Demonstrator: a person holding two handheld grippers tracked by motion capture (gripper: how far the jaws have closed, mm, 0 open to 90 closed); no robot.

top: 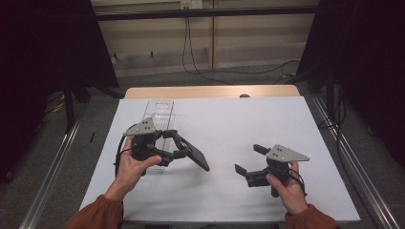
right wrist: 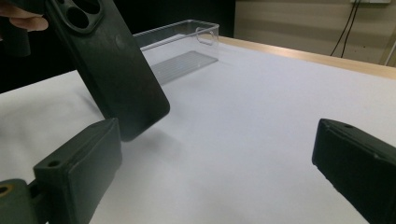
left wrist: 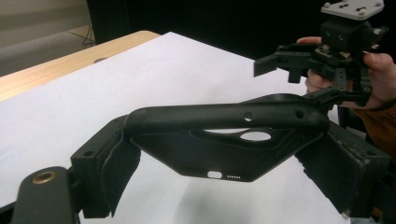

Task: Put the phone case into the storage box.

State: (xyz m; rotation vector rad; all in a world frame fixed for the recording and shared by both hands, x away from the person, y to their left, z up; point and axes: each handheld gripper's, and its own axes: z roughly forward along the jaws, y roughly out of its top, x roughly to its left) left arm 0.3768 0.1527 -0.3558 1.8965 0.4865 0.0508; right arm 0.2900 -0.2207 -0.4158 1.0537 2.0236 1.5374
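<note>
- The left gripper (top: pixel 177 143) is clamped on a black phone case (top: pixel 197 155), its jaws pressing the case's two long sides; the case hangs clear above the desk (top: pixel 229 119), slanting down toward the right.
- The right gripper (top: pixel 248 160) is held low over the white desk surface with its jaws wide apart and nothing between them.
- A clear plastic tray (top: pixel 161 109) sits on the desk just behind the left gripper, well apart from the right one.
</note>
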